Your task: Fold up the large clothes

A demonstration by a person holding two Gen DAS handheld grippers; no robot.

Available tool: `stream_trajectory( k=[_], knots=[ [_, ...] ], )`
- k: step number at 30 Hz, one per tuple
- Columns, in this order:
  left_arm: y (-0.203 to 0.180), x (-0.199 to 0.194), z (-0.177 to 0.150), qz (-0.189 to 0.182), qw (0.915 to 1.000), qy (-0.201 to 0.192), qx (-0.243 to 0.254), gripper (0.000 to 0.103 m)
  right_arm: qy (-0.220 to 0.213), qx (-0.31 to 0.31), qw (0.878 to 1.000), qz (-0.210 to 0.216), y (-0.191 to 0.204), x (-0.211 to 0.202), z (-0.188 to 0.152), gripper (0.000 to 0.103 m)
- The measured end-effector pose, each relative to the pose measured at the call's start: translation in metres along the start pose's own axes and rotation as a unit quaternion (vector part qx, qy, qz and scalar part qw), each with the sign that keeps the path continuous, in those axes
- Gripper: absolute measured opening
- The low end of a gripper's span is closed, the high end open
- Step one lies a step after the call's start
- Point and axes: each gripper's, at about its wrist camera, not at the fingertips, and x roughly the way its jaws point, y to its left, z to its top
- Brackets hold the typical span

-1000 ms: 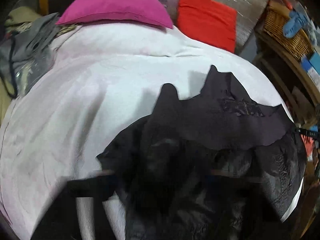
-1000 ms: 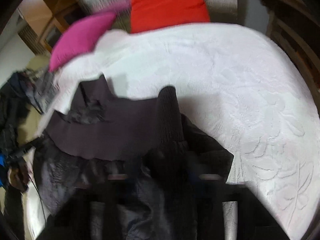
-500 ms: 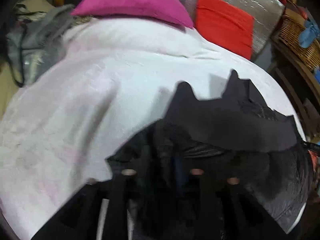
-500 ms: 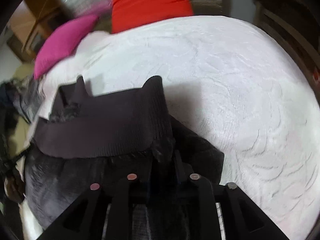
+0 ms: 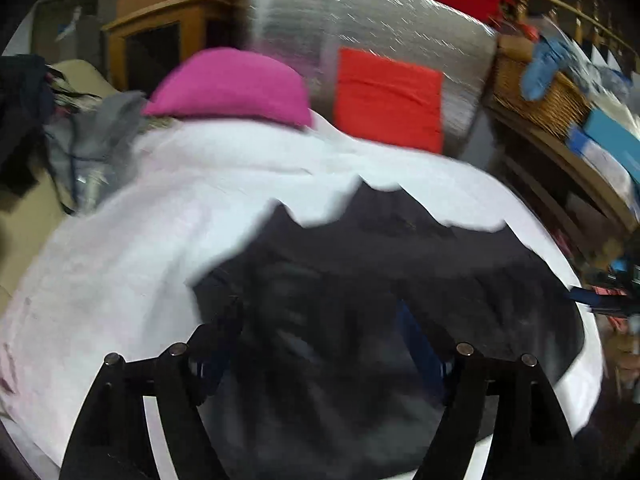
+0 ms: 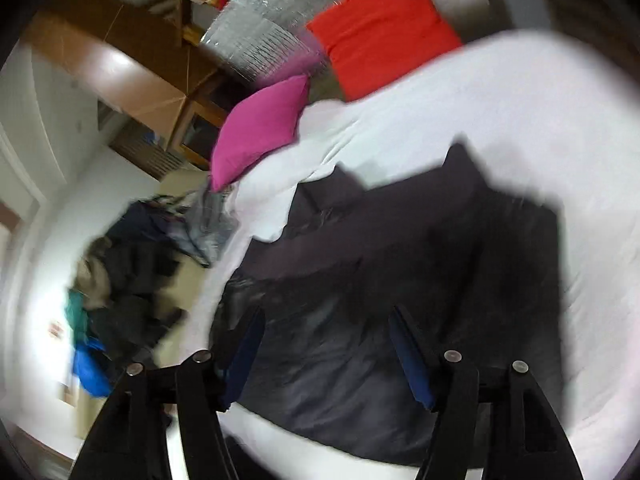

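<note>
White textured bedspread (image 5: 132,264) fills the area ahead of both claws. It serves as the folding surface, so the garment lies spread on it rather than bunched.

Large black jacket-like garment with a ribbed dark band (image 6: 400,272) lies flat on the spread, directly ahead of and under both claws. In the right wrist view its ribbed band (image 6: 384,216) sits at the far side, beyond the fingertips, and runs crosswise. My read: the long axis runs across the claws, left to right, with the banded edge pointing away toward the pillows. Heavy blur, so I can't tell collar from hem. In the left wrist view the same garment (image 5: 400,280) spans from between the fingers out to the right.

Magenta pillow (image 5: 232,88) and red-orange square cushion (image 5: 390,96) sit far ahead at the head end, well apart from the garment. A pile of dark and teal clothes (image 6: 120,280) lies off to the left of the right claw, off the bed.

Left gripper (image 5: 320,344): jaws spread wide, nothing between them, hanging above the cloth. Right gripper (image 6: 326,344): same, blue-padded fingers (image 6: 408,356) wide apart, empty. Judgement: both are clear of the fabric so the laid fold can sit, and the next grab looks free to pick an edge.
</note>
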Motion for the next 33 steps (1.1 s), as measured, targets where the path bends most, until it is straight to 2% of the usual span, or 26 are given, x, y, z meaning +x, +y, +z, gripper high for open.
stream_trajectory(
  k=[1,3,4,6,8,10,12,15,18,20,23,27,31,33],
  knots=[
    [-0.01,0.009,-0.009,0.0,0.9998,0.012,0.013,0.079,-0.005,0.016,1.0,-0.022,-0.013,0.003,-0.004,0.069],
    [-0.019,0.027,-0.026,0.037,0.9982,0.037,0.029,0.079,-0.016,0.066,0.996,-0.056,-0.044,0.003,-0.01,0.068],
    [-0.017,0.041,-0.035,0.061,0.9956,0.066,0.026,0.079,-0.023,0.09,0.995,-0.042,-0.058,-0.001,-0.013,0.068],
    [-0.005,0.06,-0.048,0.063,0.9929,0.101,0.002,0.08,-0.044,0.123,0.991,-0.029,-0.075,-0.012,-0.019,0.067],
    [0.001,0.062,-0.056,0.076,0.9935,0.085,0.005,0.081,-0.061,0.119,0.99,-0.044,-0.081,-0.019,-0.02,0.067],
    [0.0,0.058,-0.056,0.082,0.9932,0.083,0.008,0.081,-0.061,0.134,0.989,-0.034,-0.09,-0.022,-0.021,0.067],
    [0.0,0.05,-0.053,0.09,0.9921,0.087,0.001,0.081,-0.064,0.134,0.988,-0.046,-0.085,-0.029,-0.02,0.068],
    [0.003,0.027,-0.046,0.099,0.993,0.065,-0.009,0.081,-0.069,0.088,0.991,-0.068,-0.053,-0.036,-0.022,0.068],
    [0.007,0.012,-0.043,0.118,0.9918,0.048,-0.009,0.081,-0.057,0.046,0.997,-0.034,-0.013,-0.028,-0.024,0.069],
    [0.012,0.007,-0.044,0.133,0.9898,0.048,-0.015,0.081,-0.038,0.015,0.999,-0.004,0.022,-0.003,-0.024,0.069],
    [0.026,0.001,-0.047,0.141,0.9881,0.054,-0.026,0.082,-0.005,0.001,0.999,0.037,0.051,0.029,-0.023,0.07],
    [0.033,0.009,-0.05,0.149,0.9863,0.062,-0.037,0.082,0.024,0.003,0.999,0.025,0.055,0.073,-0.022,0.07],
    [0.044,0.023,-0.058,0.149,0.9843,0.082,-0.046,0.082,0.041,0.037,0.998,-0.038,0.02,0.104,-0.024,0.07],
    [0.05,0.029,-0.06,0.144,0.9847,0.083,-0.052,0.084,0.034,0.055,0.998,-0.025,0.011,0.104,-0.025,0.07]
  ],
)
